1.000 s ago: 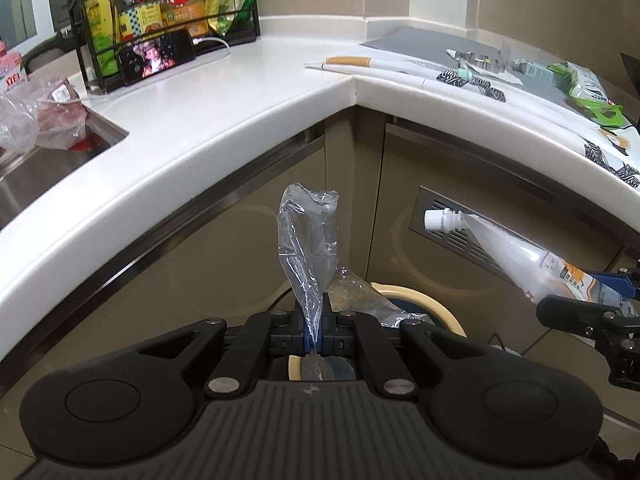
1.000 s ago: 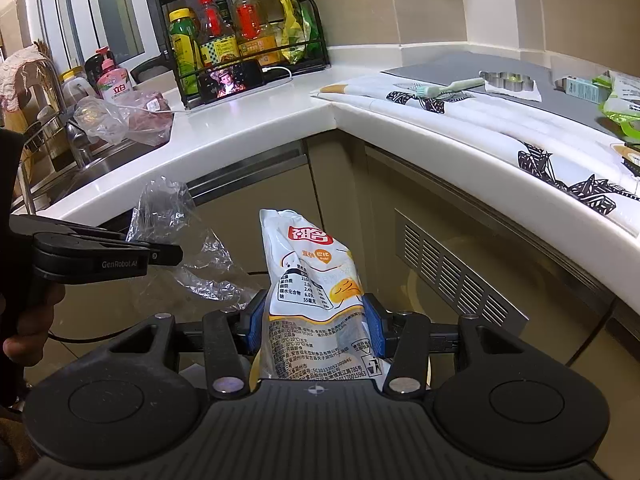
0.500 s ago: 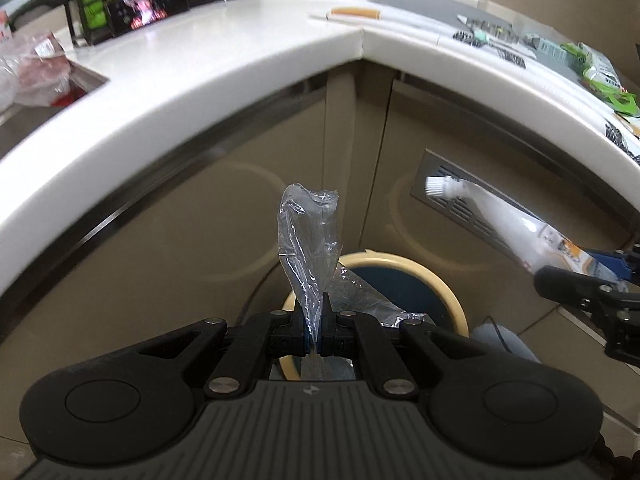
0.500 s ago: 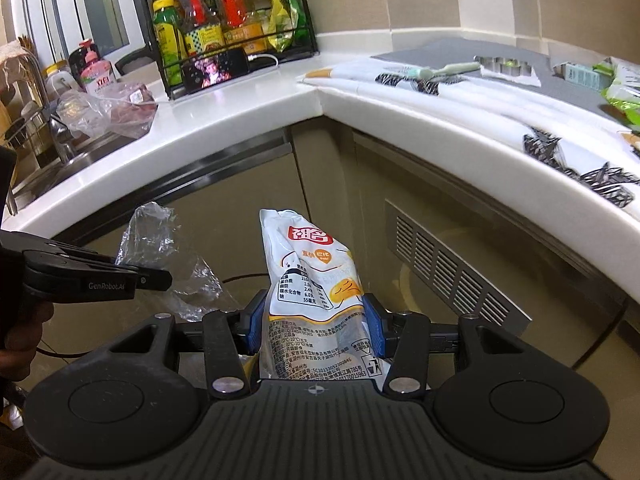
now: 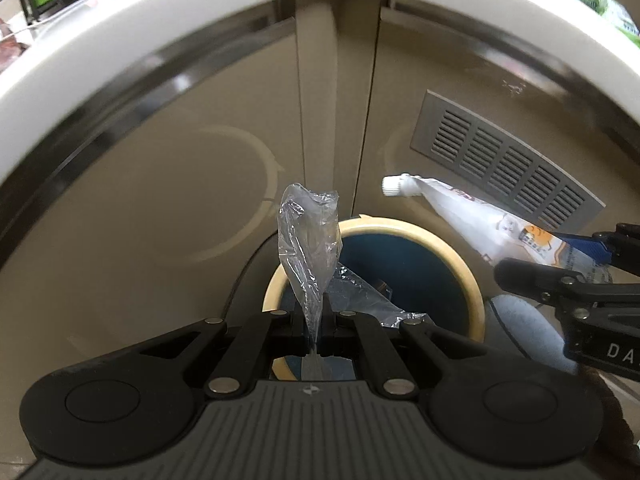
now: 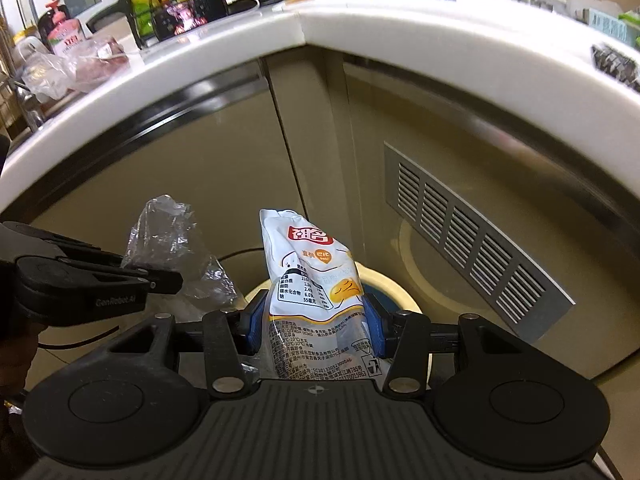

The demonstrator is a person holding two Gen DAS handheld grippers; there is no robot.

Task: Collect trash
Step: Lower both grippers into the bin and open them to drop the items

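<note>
My left gripper (image 5: 316, 320) pinches a crumpled clear plastic bag (image 5: 310, 240), fingers closed tight on its neck, above a round trash bin (image 5: 468, 276) with a cream rim. My right gripper (image 6: 316, 324) clamps a white spouted snack pouch (image 6: 316, 280) between blue pads (image 6: 255, 326), beside the bag, below the white bench (image 6: 360, 36) edge.

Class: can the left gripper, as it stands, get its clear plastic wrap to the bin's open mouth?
Probably yes. The left gripper holds the plastic wrap over the bin, whose mouth shows open with no lid between them.
</note>
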